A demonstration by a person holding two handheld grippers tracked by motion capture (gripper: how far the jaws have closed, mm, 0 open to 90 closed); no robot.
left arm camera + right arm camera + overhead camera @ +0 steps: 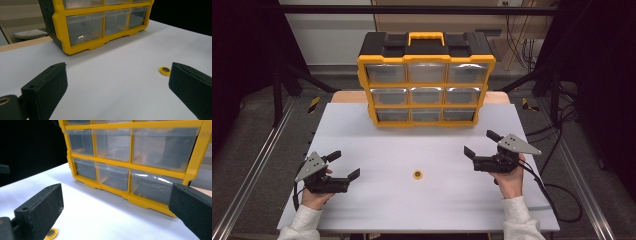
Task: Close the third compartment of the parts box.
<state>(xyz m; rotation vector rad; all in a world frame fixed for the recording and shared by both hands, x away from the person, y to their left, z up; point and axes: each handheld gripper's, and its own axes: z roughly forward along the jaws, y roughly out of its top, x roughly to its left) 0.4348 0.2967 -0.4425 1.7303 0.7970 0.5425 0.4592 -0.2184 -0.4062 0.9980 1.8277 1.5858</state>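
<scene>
A yellow and black drawer organizer with clear drawers stands at the back of the white table. A small yellow ring lies flat on the table between my two grippers. My left gripper rests low at the left, open and holding nothing; in the left gripper view the ring lies just beside its right jaw, farther off. My right gripper is at the right, open and holding nothing. The right gripper view faces the organizer's lower drawers, with the ring by its left jaw.
All of the organizer's drawers look pushed in. Metal rails run along both sides of the table, and cables trail off its right edge. A wooden board shows behind the white top.
</scene>
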